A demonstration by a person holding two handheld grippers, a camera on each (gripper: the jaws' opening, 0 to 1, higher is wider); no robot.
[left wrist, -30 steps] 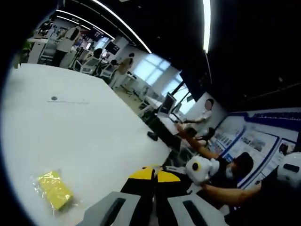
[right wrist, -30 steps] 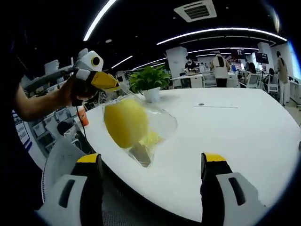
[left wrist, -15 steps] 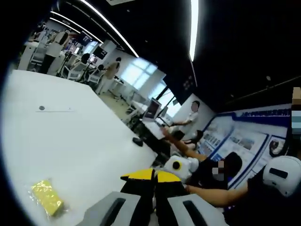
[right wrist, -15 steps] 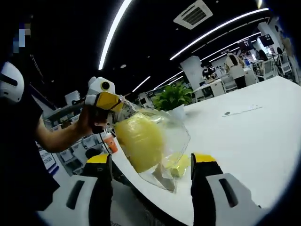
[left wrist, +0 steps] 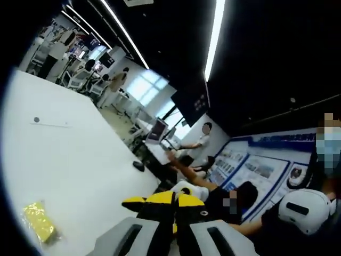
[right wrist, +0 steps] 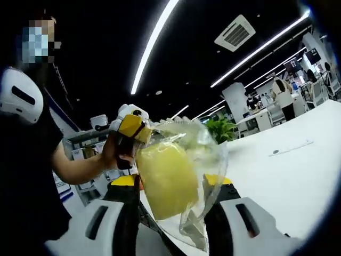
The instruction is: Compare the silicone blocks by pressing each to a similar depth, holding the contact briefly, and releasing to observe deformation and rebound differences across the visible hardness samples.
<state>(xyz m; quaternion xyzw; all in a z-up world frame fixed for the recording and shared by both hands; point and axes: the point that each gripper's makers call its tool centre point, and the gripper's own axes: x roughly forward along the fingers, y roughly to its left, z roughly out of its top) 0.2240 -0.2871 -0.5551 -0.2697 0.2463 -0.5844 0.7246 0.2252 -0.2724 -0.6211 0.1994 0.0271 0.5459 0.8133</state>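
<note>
Hanging in mid-air off the near edge of the surface [right wrist: 298,181], a yellow block [right wrist: 166,178] sits inside a clear bag [right wrist: 205,160], and the bag is pinched at its top by the left claw [right wrist: 139,128], whose yellow tips show pressed together in the left gripper view. Holding it by the bag keeps the block itself free, which suits a squeeze from the sides. The right claw [right wrist: 171,184] has its two jaws one on each side of the bagged block, close against the bag; whether the pads already bite into the silicone cannot be told. It looks spread just wide enough to take the block, so the press seems about to start or just begun. A hand [right wrist: 114,152] grips the left tool, and the person stands at the left of that view.

A second block [left wrist: 38,221], also yellow and in a wrapper, lies on the surface at the near left of the left gripper view, well apart from the held one, likely waiting its turn for comparison. Farther off are a plant [right wrist: 224,129] at the surface's far end and people at desks.
</note>
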